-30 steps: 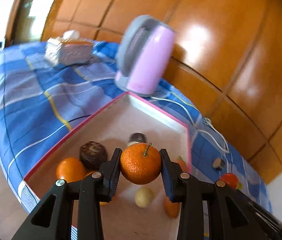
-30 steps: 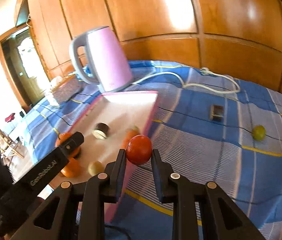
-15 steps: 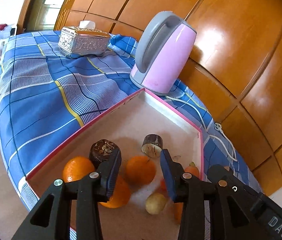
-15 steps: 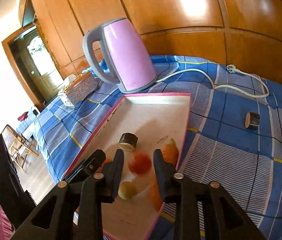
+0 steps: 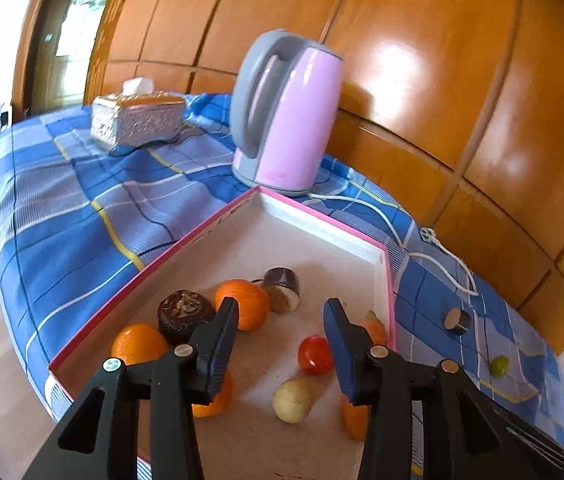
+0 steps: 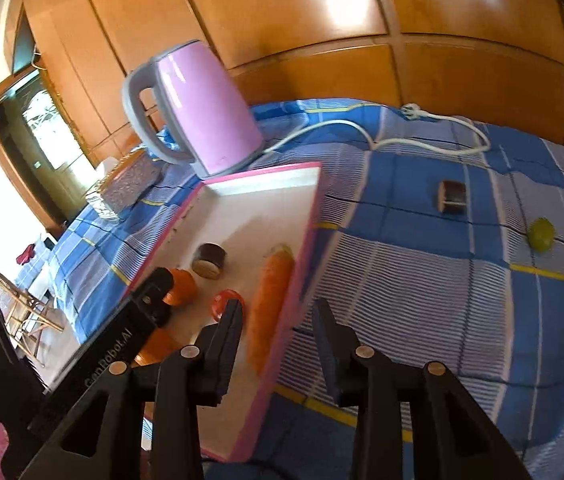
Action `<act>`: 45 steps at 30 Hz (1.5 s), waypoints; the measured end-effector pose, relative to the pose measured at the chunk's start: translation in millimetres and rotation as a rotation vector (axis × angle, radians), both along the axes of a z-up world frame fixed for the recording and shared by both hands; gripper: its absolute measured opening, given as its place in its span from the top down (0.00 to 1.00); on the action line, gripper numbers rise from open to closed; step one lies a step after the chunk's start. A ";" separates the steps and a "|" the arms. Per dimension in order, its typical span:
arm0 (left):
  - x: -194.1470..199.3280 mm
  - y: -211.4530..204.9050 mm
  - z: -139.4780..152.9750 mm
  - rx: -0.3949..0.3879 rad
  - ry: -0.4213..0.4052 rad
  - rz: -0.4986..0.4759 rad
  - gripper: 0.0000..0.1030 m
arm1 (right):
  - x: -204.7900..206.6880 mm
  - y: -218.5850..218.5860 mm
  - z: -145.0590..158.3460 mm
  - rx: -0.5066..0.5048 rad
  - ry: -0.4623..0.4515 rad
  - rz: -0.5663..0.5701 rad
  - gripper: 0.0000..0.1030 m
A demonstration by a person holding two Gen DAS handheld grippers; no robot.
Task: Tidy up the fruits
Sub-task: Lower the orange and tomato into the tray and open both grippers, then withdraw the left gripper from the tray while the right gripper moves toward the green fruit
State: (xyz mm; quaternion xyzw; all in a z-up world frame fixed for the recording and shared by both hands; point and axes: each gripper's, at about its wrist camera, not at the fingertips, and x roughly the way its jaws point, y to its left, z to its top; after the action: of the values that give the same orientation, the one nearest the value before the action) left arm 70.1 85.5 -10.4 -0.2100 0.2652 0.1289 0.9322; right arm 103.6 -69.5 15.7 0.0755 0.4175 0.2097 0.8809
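Observation:
A pink-rimmed tray (image 5: 218,222) (image 6: 302,216) lies on the blue checked cloth. In it are oranges (image 5: 244,300), a red tomato (image 5: 314,354) (image 6: 222,302), a carrot (image 6: 270,292), a pale round fruit (image 5: 293,400) and two dark brown pieces (image 5: 182,312) (image 5: 282,284). My left gripper (image 5: 280,320) is open and empty above the tray's near end. My right gripper (image 6: 278,320) is open and empty over the tray's right rim, beside the carrot. A green fruit (image 6: 541,234) (image 5: 499,365) and a dark brown piece (image 6: 452,197) (image 5: 457,320) lie on the cloth to the right.
A pink kettle (image 5: 282,120) (image 6: 198,112) stands just behind the tray, its white cord (image 6: 422,142) trailing across the cloth. A silver tissue box (image 5: 138,120) sits at the back left. A wooden panel wall (image 5: 462,60) runs behind. The table edge drops off at left.
My left gripper let go of the orange, which now lies in the tray. My right gripper let go of the red tomato into the tray. Both grippers opened and drew back.

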 end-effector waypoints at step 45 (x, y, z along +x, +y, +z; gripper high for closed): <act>8.9 -84.1 -1.5 0.210 0.030 -0.353 0.57 | 28.0 -149.3 -35.7 -0.126 0.016 -0.369 0.65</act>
State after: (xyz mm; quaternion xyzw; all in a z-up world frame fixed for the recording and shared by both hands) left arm 79.0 1.4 -11.8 -0.0602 0.2969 -0.0066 0.9530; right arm 131.6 -218.7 -20.0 0.0970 0.4157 0.0174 0.9042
